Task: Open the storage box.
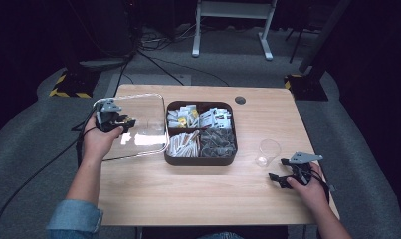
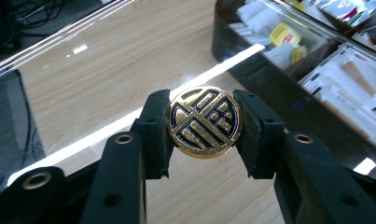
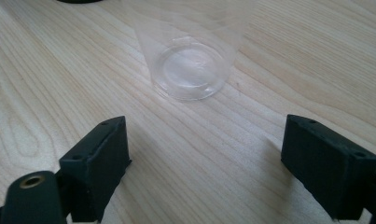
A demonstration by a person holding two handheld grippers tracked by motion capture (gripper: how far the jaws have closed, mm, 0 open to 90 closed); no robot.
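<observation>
A round gold knob (image 2: 205, 122) with a dark pattern is held tight between the two black jaws of the left gripper (image 2: 205, 128), with one jaw pressed on each side of it. The knob belongs to a clear lid (image 1: 138, 122), which is seen on the left part of the wooden table (image 1: 188, 194), just beside a dark box (image 1: 200, 159). In the high view, the left gripper (image 1: 119, 122) is seen over the lid, held by the left hand (image 1: 99, 140). In the left gripper view, the wood can be seen through the lid, and a bright strip of light is seen across the lid under the knob. The box is split into four parts, and these are filled with small packets, some white, some with yellow, some grey. The right gripper (image 1: 280, 179) is held low at the right side of the table by the right hand (image 1: 310, 189). Its jaws are spread wide apart, and nothing is held between them. A clear cup (image 3: 192, 60) is seen standing upright on the table just past those jaws, near them but not touched by them. In the high view, the cup (image 1: 267, 152) is placed between the box and the right gripper.
</observation>
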